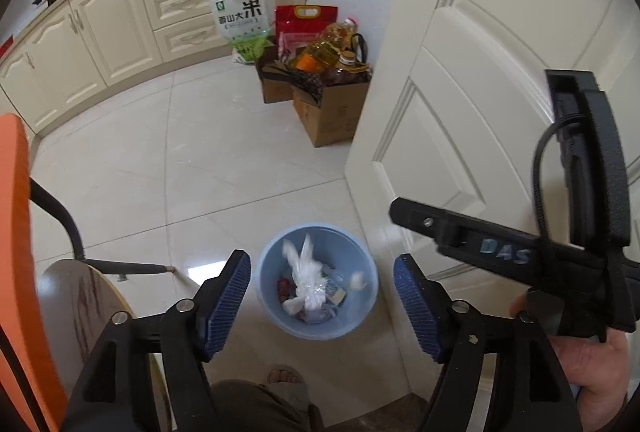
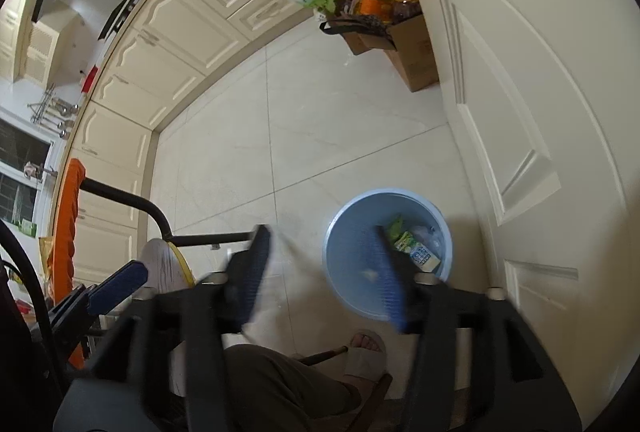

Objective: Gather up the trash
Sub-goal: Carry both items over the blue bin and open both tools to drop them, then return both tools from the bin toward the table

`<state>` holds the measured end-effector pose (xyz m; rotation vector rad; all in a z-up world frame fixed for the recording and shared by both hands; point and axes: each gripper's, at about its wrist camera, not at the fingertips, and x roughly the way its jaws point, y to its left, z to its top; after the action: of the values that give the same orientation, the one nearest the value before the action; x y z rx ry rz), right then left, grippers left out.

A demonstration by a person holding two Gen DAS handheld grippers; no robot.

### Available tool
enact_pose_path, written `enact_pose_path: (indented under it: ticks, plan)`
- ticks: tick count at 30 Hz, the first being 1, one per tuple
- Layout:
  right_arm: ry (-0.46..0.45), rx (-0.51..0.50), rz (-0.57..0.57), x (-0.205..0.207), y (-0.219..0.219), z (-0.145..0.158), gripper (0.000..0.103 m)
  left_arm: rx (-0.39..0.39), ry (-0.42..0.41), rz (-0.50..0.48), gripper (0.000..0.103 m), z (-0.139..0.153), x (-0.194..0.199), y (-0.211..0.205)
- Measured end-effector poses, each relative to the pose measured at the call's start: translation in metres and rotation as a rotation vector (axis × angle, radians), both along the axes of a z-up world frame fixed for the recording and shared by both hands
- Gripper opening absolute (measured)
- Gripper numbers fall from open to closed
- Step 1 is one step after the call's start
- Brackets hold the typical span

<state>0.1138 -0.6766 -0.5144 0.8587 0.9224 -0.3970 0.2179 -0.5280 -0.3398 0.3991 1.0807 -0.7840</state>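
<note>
Both grippers, left (image 1: 322, 306) and right (image 2: 324, 272), are spread empty over the bin (image 1: 272, 296); they should be lifted clear before more trash is sought

Right gripper (image 2: 320, 272) motion-blurred

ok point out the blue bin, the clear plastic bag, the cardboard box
blue bin (image 1: 267, 306), left wrist view, bare left inner wall
clear plastic bag (image 1: 308, 282), left wrist view, bag's middle
cardboard box (image 1: 330, 114), left wrist view, front face

Open floor (image 1: 208, 160) lies beyond the blue bin (image 1: 360, 308); door (image 1: 480, 112) flanks its right; chair (image 1: 60, 216) blocks its left.
</note>
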Motion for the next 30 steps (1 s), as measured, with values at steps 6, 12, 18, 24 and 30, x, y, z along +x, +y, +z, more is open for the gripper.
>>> enact_pose_path:
  ticks: [6, 12, 18, 24, 30]
  plan:
    - [-0.017, 0.014, -0.082, -0.013, -0.007, 0.011, 0.103, -0.012, -0.070, 0.004, 0.091, 0.013, -0.017, -0.001]
    - [-0.028, -0.037, -0.092, -0.017, -0.001, 0.038, 0.103, -0.064, -0.125, 0.008, 0.094, 0.036, -0.040, 0.014]
    - [-0.067, -0.067, -0.089, -0.022, 0.008, 0.066, 0.103, -0.118, -0.131, 0.022, 0.102, 0.057, -0.054, 0.046]
    - [-0.123, -0.107, -0.072, -0.024, 0.034, 0.104, 0.103, -0.186, -0.156, 0.062, 0.102, 0.091, -0.066, 0.107]
    - [-0.190, -0.163, -0.022, -0.017, 0.075, 0.148, 0.103, -0.269, -0.219, 0.140, 0.102, 0.124, -0.086, 0.181]
